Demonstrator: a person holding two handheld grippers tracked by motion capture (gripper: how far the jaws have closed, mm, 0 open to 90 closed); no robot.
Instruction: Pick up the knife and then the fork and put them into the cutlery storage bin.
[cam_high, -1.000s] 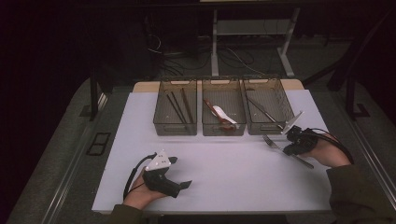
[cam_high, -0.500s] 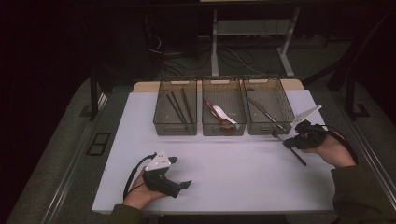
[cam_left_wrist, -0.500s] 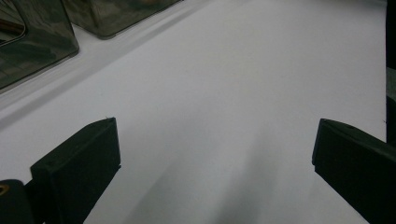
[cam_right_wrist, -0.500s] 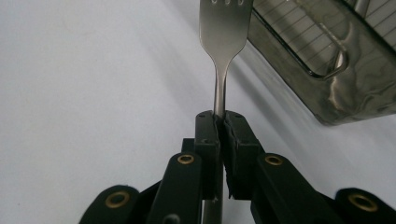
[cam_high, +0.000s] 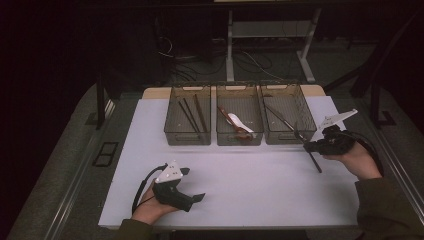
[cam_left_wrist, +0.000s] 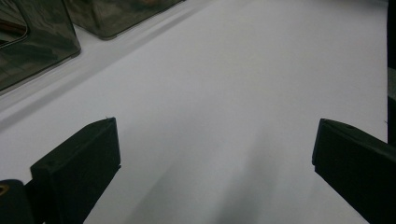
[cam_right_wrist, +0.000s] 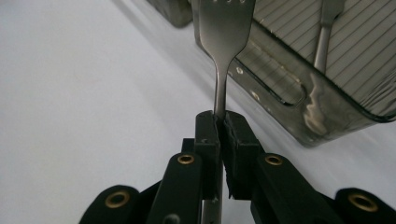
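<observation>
Clamping a fork (cam_right_wrist: 225, 42), right gripper (cam_right_wrist: 218, 122) beside bin (cam_right_wrist: 327, 70) corner; left gripper (cam_left_wrist: 215, 154) apart, bare sheet (cam_left_wrist: 224, 84) ahead

Three bins sit in a row at the far side of my table (cam_high: 250, 200): left bin (cam_high: 187, 122), middle bin (cam_high: 239, 121), right bin (cam_high: 287, 120). My right gripper (cam_high: 309, 146) hangs just before the right bin's near corner, the fork (cam_right_wrist: 224, 42) pinched between its jaws. My left gripper (cam_high: 192, 197) rests near the front edge, well apart. Long utensils, I think, lie in each bin.
</observation>
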